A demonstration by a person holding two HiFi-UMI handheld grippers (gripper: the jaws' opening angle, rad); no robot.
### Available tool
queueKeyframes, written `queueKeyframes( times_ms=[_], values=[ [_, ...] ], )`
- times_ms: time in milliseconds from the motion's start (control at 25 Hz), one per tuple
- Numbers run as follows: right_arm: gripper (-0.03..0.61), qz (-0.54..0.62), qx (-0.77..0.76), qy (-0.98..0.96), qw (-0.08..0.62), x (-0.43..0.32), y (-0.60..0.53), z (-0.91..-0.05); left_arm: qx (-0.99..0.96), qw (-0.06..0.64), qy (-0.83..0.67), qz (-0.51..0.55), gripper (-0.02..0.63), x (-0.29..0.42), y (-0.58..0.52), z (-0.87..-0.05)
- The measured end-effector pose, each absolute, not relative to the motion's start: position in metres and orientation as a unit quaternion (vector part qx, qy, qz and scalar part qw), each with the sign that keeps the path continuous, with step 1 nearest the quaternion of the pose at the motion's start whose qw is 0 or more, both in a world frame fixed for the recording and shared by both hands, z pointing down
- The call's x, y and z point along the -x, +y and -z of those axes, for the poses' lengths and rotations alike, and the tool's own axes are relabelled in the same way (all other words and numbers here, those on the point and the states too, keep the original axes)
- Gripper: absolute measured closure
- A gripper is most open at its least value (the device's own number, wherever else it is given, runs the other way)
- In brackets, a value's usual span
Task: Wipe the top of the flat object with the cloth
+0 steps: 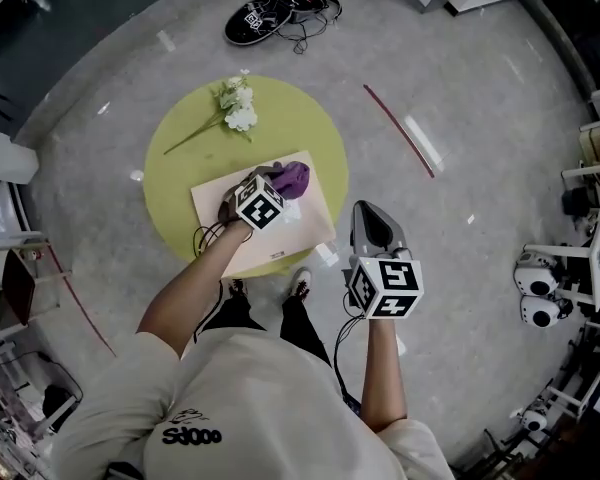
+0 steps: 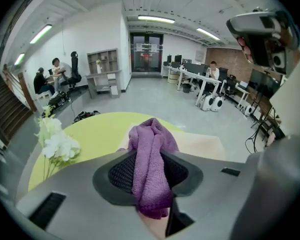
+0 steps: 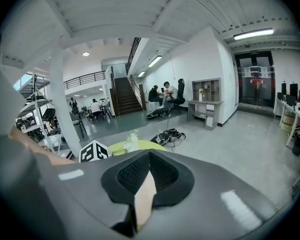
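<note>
A beige flat board (image 1: 300,230) lies on the round green table (image 1: 180,148). My left gripper (image 1: 276,186) is over the board's far part, shut on a purple cloth (image 1: 293,178). In the left gripper view the cloth (image 2: 149,144) bunches up between the jaws and hangs down, with the board (image 2: 202,145) behind it. My right gripper (image 1: 366,210) hovers off the board's right edge, beyond the table rim, at about the same height. Its jaws (image 3: 149,155) are shut with nothing between them.
White flowers (image 1: 237,103) lie at the table's far side. A dark shoe-like thing with cables (image 1: 278,13) and a red strip (image 1: 400,130) are on the floor. White robots (image 1: 538,290) stand at the right, a chair (image 1: 20,278) at the left.
</note>
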State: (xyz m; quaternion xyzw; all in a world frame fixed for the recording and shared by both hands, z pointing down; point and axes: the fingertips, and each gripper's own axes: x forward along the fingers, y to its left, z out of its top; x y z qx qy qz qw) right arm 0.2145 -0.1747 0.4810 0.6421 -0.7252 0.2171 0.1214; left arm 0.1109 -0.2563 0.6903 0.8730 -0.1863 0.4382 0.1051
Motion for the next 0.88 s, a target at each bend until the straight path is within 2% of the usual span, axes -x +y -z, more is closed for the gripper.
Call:
queueKeyframes(
  times_ms=[320, 480, 640, 880],
  values=[
    [0.568, -0.198, -0.608, -0.762, 0.104, -0.180, -0.189, -0.469, -0.837, 0.159, -0.293, -0.434, 0.483, -0.010, -0.280, -0.695],
    [0.568, -0.193, -0.599, -0.771, 0.099, -0.174, -0.185, -0.466, -0.823, 0.183, -0.333, -0.422, 0.483, 0.017, -0.270, -0.695],
    [0.568, -0.192, -0.598, -0.772, 0.098, -0.177, -0.172, -0.464, -0.824, 0.188, -0.338, -0.413, 0.483, 0.005, -0.256, -0.691],
    [0.568, -0.193, -0.616, -0.757, 0.099, -0.189, -0.141, -0.461, -0.851, 0.175, -0.274, -0.411, 0.483, -0.063, -0.214, -0.690]
  ],
)
